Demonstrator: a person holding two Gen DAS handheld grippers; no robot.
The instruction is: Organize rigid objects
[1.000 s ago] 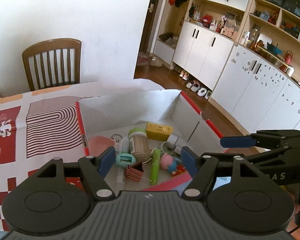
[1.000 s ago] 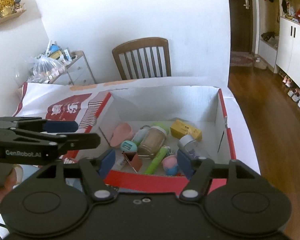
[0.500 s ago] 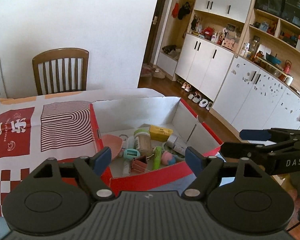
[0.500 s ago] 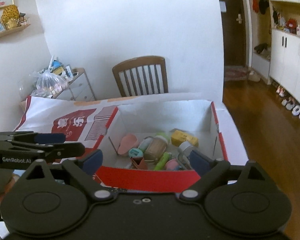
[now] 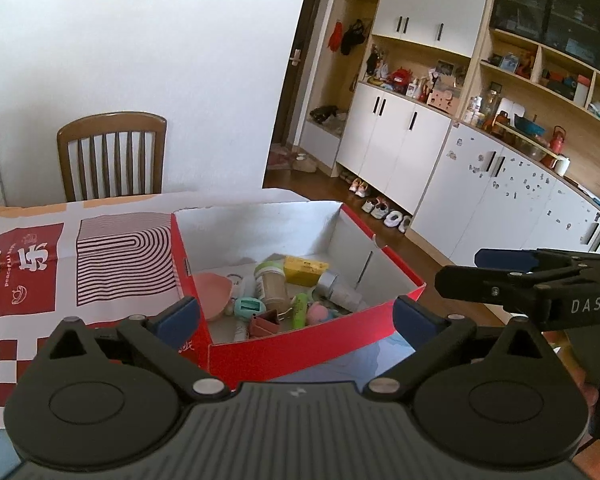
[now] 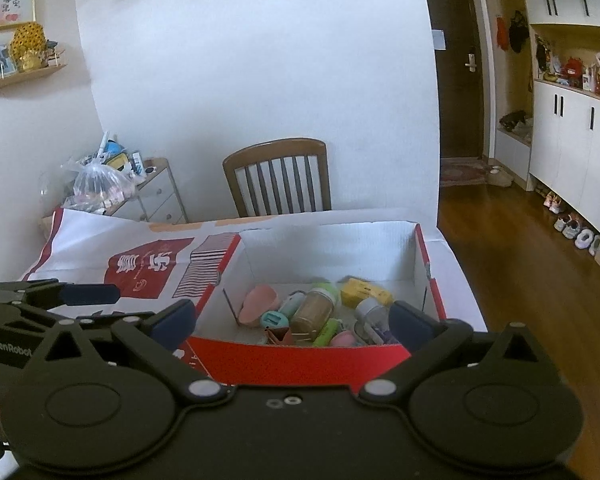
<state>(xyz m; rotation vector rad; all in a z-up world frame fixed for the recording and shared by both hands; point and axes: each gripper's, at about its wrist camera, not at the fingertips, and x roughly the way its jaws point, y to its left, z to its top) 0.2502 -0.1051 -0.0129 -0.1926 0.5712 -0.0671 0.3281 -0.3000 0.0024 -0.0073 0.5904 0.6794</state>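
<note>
Left wrist view shows the small rigid items (image 5: 284,300) already gathered inside the red box (image 5: 300,350) on the table, while left gripper (image 5: 296,314) and right gripper (image 6: 292,322) are both opening wide with nothing between them, suggesting little remains.

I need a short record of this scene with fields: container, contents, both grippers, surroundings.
container: red box, open, on a patterned tablecloth
contents: yellow box, jar, green marker, pink clip, other small items
left gripper: fingers opening, nothing between them
right gripper: fingers opening, nothing between them
surroundings: wooden chair behind the table
</note>
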